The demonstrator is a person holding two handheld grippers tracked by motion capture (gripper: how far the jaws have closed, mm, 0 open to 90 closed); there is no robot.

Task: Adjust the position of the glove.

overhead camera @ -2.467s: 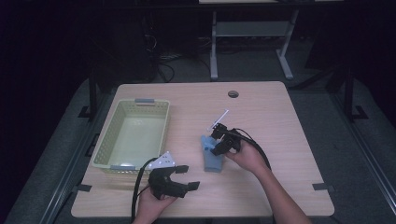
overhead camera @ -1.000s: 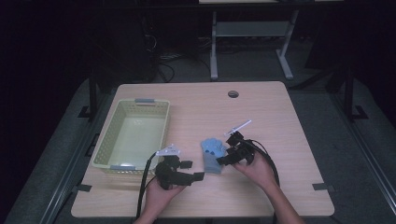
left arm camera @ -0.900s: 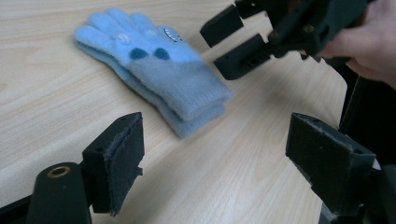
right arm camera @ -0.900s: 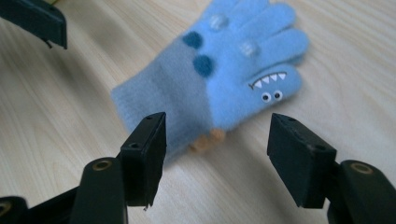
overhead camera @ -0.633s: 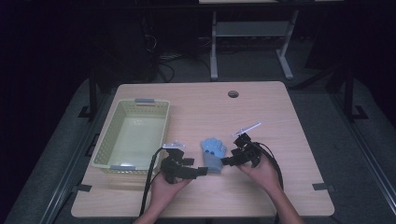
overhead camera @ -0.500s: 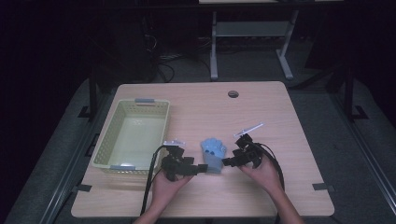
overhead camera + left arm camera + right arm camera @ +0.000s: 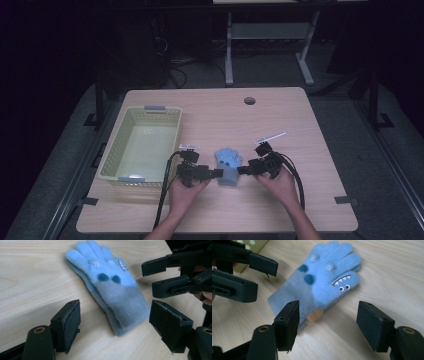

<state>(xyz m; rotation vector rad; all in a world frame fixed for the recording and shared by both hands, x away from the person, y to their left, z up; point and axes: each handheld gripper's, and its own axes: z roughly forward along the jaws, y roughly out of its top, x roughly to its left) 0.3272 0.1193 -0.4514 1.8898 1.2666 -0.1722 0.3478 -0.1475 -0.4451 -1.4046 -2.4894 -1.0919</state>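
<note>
A light blue knitted glove [image 7: 228,164] with a monster face lies flat on the wooden table, fingers pointing away from the person. My left gripper [image 7: 216,173] lies level at the cuff's left and my right gripper [image 7: 242,170] at its right, tips facing each other. In the left gripper view the glove's [image 7: 112,287] cuff lies between my left gripper's [image 7: 116,327] spread pads, untouched; its jaws have just been closing a little. In the right gripper view the glove [image 7: 324,282] lies ahead of my right gripper [image 7: 329,323], whose jaws have also just narrowed slightly and press on nothing.
A pale green plastic basket [image 7: 111,152] stands empty at the table's left, close to my left hand. A round cable hole [image 7: 249,100] sits near the far edge. Bare wood stretches behind and right of the glove. Cables trail from both grippers toward the person.
My left gripper has slid right, up to the glove's cuff. My right gripper swung from over the glove to its right side earlier and has hardly moved since. The glove has stayed put.
</note>
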